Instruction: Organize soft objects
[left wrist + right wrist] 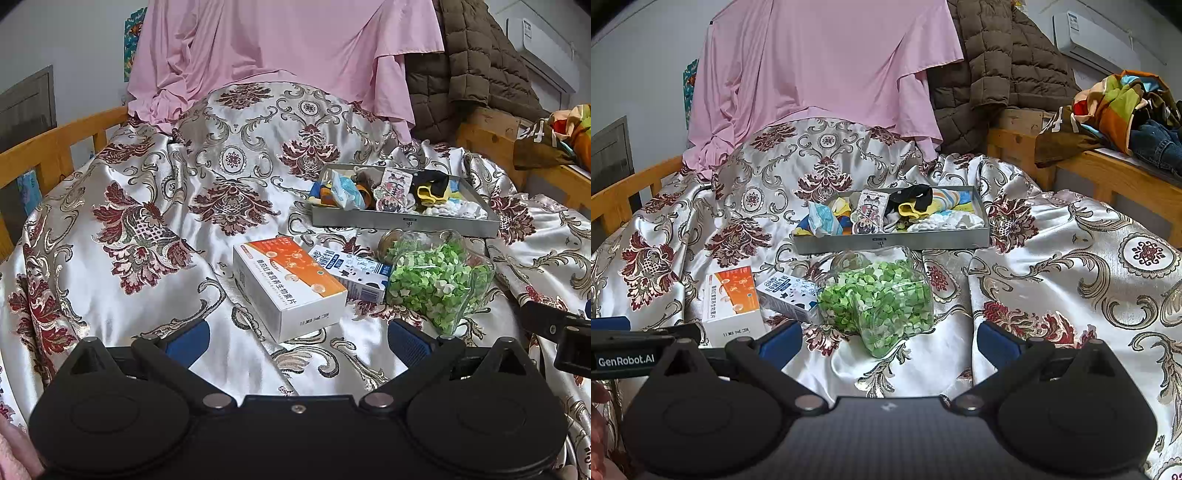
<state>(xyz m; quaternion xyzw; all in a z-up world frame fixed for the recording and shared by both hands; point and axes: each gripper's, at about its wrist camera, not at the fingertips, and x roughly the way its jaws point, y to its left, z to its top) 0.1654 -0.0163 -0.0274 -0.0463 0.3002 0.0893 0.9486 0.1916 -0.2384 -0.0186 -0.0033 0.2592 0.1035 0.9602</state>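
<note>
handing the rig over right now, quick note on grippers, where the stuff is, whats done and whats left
Left gripper: open, empty, low over the patterned satin bedspread.
Right gripper: open, empty.
Shallow grey metal tray: holds socks, small cloths and other soft bits.
Lying in front of the tray: orange-and-white carton, small blue-and-white milk carton, clear glass jar of green paper stars.
Done: the soft things look gathered in the tray.
Left: probably only a check for strays.
</note>
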